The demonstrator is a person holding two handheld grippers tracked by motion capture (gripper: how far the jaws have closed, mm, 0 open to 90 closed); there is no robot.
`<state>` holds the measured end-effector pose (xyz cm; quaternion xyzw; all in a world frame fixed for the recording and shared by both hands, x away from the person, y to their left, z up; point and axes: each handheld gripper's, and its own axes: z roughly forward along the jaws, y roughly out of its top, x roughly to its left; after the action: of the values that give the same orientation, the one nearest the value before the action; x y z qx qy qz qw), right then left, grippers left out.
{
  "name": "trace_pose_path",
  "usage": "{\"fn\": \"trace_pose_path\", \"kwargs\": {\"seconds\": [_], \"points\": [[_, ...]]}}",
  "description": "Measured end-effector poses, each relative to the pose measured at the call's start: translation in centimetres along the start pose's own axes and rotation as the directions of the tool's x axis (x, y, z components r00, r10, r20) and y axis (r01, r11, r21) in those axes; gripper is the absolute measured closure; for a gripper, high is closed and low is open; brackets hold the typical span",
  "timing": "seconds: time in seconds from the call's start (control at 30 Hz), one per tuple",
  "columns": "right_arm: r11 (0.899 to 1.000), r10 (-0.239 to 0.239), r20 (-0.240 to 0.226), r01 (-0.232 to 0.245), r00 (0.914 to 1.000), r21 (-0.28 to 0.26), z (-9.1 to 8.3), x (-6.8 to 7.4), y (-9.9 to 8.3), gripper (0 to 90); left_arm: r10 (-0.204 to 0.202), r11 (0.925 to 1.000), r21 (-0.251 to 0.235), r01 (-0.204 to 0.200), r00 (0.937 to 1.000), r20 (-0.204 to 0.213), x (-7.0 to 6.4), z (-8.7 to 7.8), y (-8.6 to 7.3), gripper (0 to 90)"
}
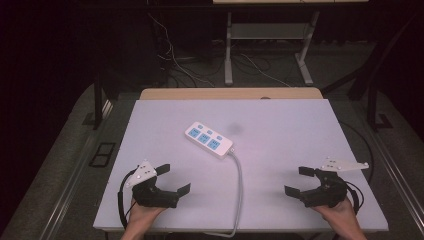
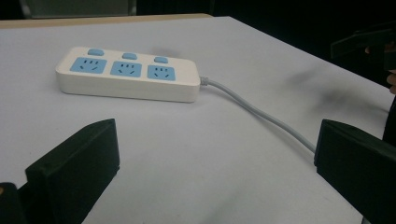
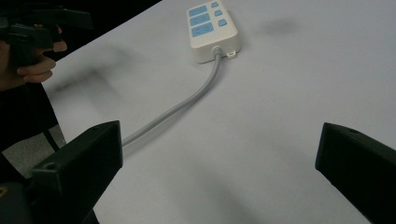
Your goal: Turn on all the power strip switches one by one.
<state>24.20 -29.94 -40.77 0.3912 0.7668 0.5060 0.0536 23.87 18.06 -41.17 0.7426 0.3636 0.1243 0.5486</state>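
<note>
A white worktop (image 1: 300, 130) carries a white power strip (image 1: 208, 139) with blue sockets near its middle; its grey cable (image 1: 239, 185) trails to the near edge.

The cord (image 1: 239, 195) runs off the table's (image 1: 310, 130) near edge, its plug end out of frame (bottom of the high view). The strip's (image 1: 208, 139) switch markings are too small to read.

High view: fixed above the near edge, facing forward and down over the whole table (image 1: 280, 120); left tool view: low, close to the surface, facing the power strip (image 2: 126, 74) side-on; right tool view: low, facing it end-on; all three share the strip.
</note>
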Motion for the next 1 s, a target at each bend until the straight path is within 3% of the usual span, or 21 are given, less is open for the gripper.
{"fn": "trace_pose_path", "kwargs": {"seconds": [0.4,0.8,1.0], "points": [[1.0,0.012,-0.003,-0.012,0.9999,0.017,0.28,0.0,-0.31,0.5,0.002,0.9999,0.015,-0.003,0.9996,0.027,-0.14,0.06,0.08,0.0],[0.999,0.023,0.002,-0.023,0.9997,0.028,0.27,-0.31,-0.51,0.5,0.027,0.9957,0.087,-0.032,0.9979,0.059,-0.48,0.46,0.57,0.0],[0.999,0.023,0.004,-0.023,0.9997,0.024,0.15,-0.26,-0.5,0.5,0.015,0.9923,0.121,-0.024,0.9974,0.07,-0.3,0.51,0.99,0.0]]}}
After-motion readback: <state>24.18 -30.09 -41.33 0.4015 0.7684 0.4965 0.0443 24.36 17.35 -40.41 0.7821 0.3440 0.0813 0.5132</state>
